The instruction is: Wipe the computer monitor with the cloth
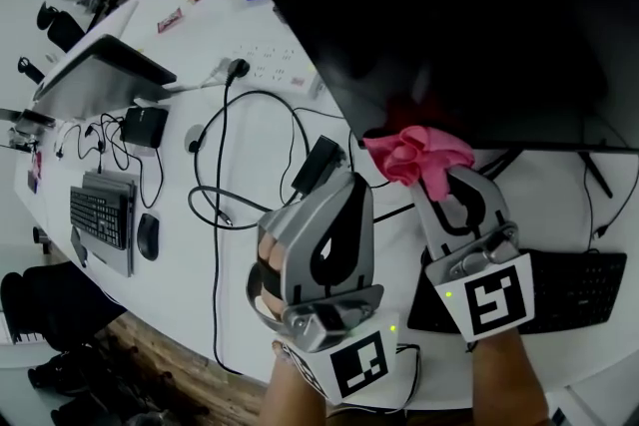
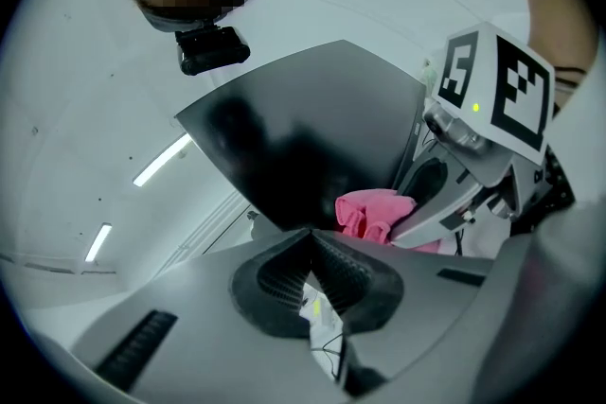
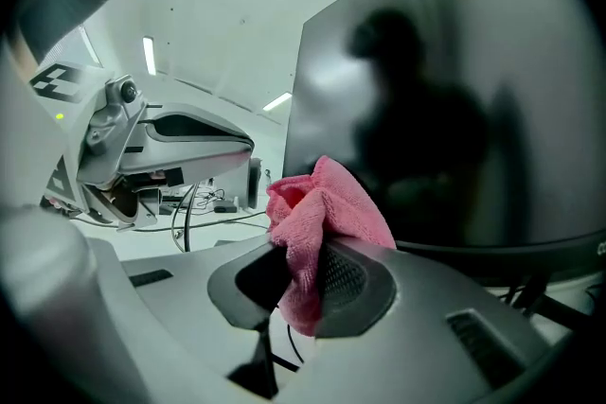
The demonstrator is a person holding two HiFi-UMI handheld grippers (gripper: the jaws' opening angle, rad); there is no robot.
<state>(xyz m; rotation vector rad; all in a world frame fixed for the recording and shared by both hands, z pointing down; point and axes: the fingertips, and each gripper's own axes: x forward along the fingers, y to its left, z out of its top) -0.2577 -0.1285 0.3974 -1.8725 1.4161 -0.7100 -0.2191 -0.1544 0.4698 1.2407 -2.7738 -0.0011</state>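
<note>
Cloth [image 3: 317, 203] clamped between right gripper [image 3: 301, 265] jaws, wad poking past the tips toward the monitor [image 3: 445, 109] just ahead, likely so fabric meets screen first; left gripper [image 2: 309, 246] jaws pressed together, empty, parked alongside.

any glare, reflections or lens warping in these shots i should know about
Head view: dim overall; the monitor reads almost solid black, the pink cloth stands out. Left gripper view: strong fisheye bending, bright ceiling lights. Right gripper view: the monitor mirrors a dark silhouette; the cloth in the right gripper is sharp.
</note>
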